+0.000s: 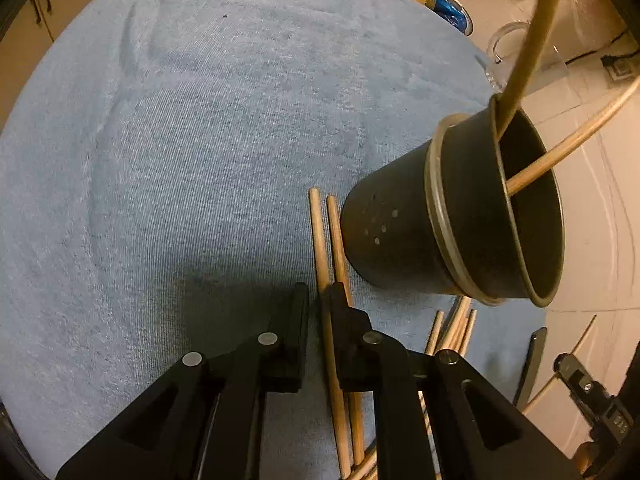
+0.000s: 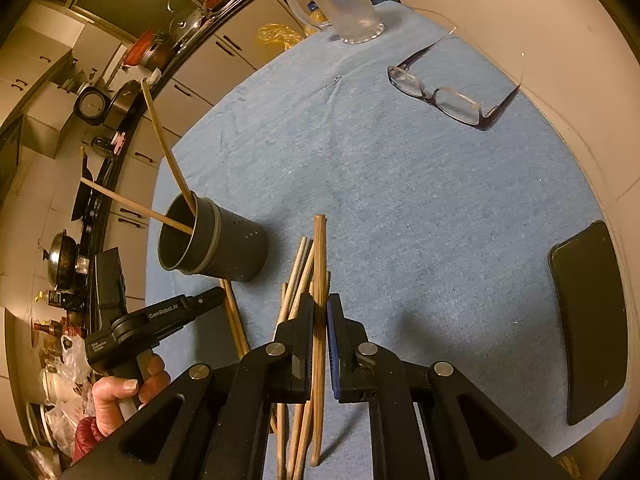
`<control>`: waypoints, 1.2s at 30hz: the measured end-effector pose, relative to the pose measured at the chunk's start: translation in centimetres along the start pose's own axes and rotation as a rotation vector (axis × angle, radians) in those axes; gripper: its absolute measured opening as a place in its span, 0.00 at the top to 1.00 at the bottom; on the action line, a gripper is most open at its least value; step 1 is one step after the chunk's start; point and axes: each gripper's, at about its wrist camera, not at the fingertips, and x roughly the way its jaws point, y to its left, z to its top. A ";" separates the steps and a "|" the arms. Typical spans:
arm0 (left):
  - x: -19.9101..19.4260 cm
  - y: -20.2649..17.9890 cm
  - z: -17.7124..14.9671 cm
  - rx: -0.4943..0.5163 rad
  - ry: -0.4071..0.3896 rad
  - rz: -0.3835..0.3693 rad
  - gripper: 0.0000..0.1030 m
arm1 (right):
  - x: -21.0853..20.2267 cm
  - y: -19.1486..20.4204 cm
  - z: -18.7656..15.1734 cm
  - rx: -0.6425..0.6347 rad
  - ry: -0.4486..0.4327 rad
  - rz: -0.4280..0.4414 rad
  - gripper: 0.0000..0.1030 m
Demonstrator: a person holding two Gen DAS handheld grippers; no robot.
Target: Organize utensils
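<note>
Right gripper (image 2: 320,312) is clamped on one wooden stick (image 2: 319,280), a round, pale rod held at about its middle. Its long axis runs straight away from the camera along the fingers, far tip out over the cloth (image 2: 400,200), near end hanging just above it.

Under and left of that stick sits a loose fan of more sticks (image 2: 298,280) flat on the cloth, all pointing roughly the same way, slightly splayed.

Left gripper (image 1: 315,300) has its jaws only a sliver apart. Two sticks (image 1: 328,232) lie side by side by its right finger, pointing away from the camera toward the cup (image 1: 460,216). Can't tell if the pads actually pinch either one. The right view shows a hand (image 2: 120,392) around that gripper's handle.

Past them, the cup stands on the cloth, just beside the sticks' far ends: dark, round, matte, tapered, with small holes in the wall and a pale band below the rim. Two sticks (image 2: 168,152) lean inside it, tops poking out over the rim.

Cloth is blue, ribbed and a bit rumpled. Further out lie glasses (image 2: 444,92), a flat black phone (image 2: 592,320) and a clear mug (image 2: 344,4).
</note>
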 end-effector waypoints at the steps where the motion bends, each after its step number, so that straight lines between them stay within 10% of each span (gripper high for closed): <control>1: 0.0 -0.2 0.1 0.006 -0.006 0.002 0.89 | 0.0 0.1 0.0 -0.001 0.000 0.001 0.93; 15: -1.4 3.5 -3.7 -0.004 -0.015 -0.030 0.96 | 0.1 1.1 -0.1 -0.034 -0.005 0.009 0.93; 30: -11.3 2.1 -7.3 0.173 -0.347 -0.031 1.00 | -3.3 6.5 -1.5 -0.236 -0.186 0.014 0.94; 36: -9.4 3.3 -6.0 0.089 -0.185 -0.109 0.99 | -3.5 7.3 -2.0 -0.243 -0.189 0.019 0.94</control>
